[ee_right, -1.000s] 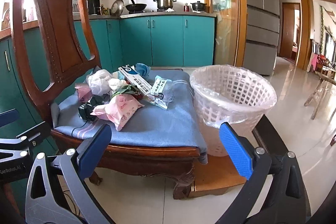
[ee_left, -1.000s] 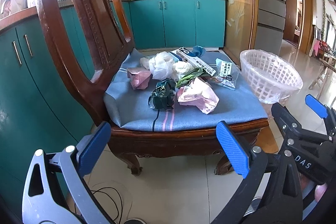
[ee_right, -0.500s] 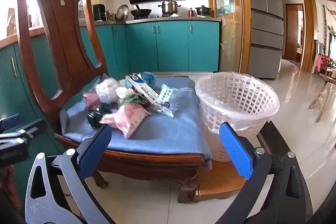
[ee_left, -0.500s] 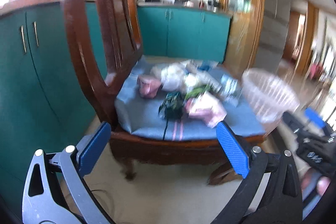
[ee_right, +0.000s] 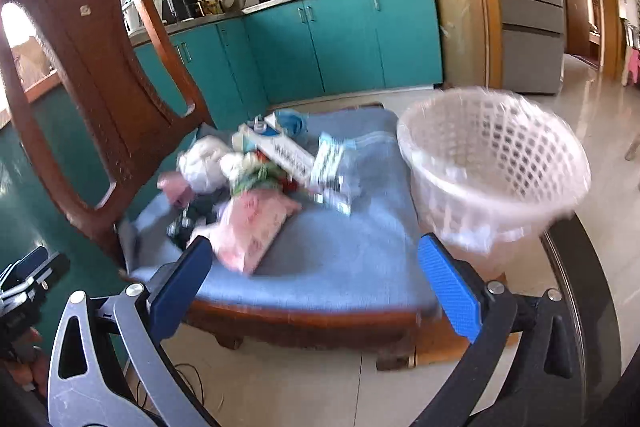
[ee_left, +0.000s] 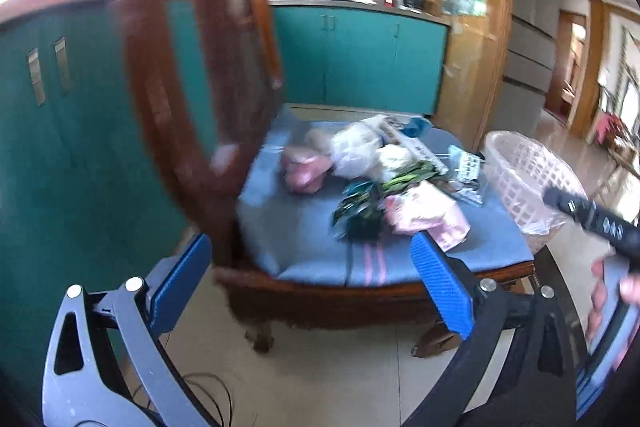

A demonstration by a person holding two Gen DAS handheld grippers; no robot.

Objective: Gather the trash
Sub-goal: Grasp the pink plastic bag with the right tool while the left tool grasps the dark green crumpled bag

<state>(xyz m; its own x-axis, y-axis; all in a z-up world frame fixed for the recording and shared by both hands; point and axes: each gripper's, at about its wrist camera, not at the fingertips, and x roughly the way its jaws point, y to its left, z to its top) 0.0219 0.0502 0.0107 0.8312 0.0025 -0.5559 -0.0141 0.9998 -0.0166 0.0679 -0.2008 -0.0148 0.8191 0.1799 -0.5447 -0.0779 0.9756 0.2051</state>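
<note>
Trash (ee_right: 256,183) nearer, beyond spread jaws

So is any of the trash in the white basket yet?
No, the white basket shows only its plastic liner, and the trash pile sits on the chair cushion.

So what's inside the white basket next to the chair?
The white basket is lined with a clear plastic bag. The inner wall in view shows no trash, but the near rim hides the bottom, so I can't rule anything out.
</note>
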